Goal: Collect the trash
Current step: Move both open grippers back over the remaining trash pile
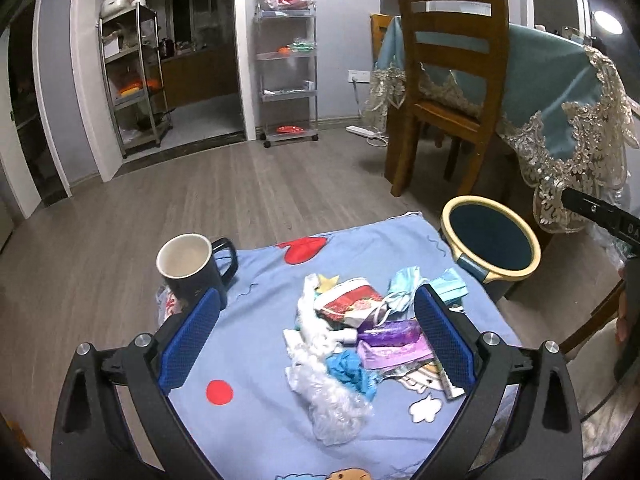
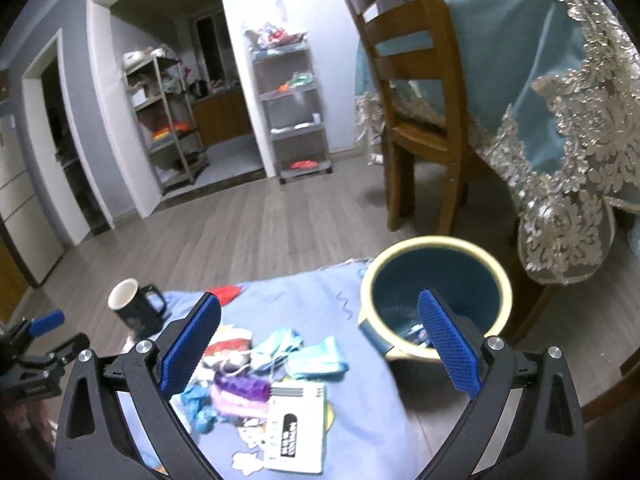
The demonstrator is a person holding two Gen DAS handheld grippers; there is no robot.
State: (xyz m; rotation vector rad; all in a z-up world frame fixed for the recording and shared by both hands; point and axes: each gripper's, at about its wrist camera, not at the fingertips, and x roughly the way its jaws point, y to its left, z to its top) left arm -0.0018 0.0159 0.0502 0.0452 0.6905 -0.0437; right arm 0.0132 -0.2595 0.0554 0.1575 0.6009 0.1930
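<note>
A heap of trash (image 1: 352, 344) — crumpled wrappers, face masks, a purple packet, clear plastic — lies in the middle of the worktop (image 1: 256, 360), which is covered by a light blue patterned cloth. A dark mug (image 1: 192, 276) stands upright near the far left corner, apart from the heap. Just past the worktop's right edge stands a blue bin (image 2: 436, 300) with a cream rim, and behind it a wooden chair (image 1: 448, 80) and a lace-trimmed tablecloth (image 1: 568, 100). The left hand-held gripper (image 1: 316, 340) hovers over the heap, jaws spread wide and empty. The right hand-held gripper (image 2: 320, 344) is likewise spread and empty, one finger in front of the bin. Bare floor lies beyond the far edge.
</note>
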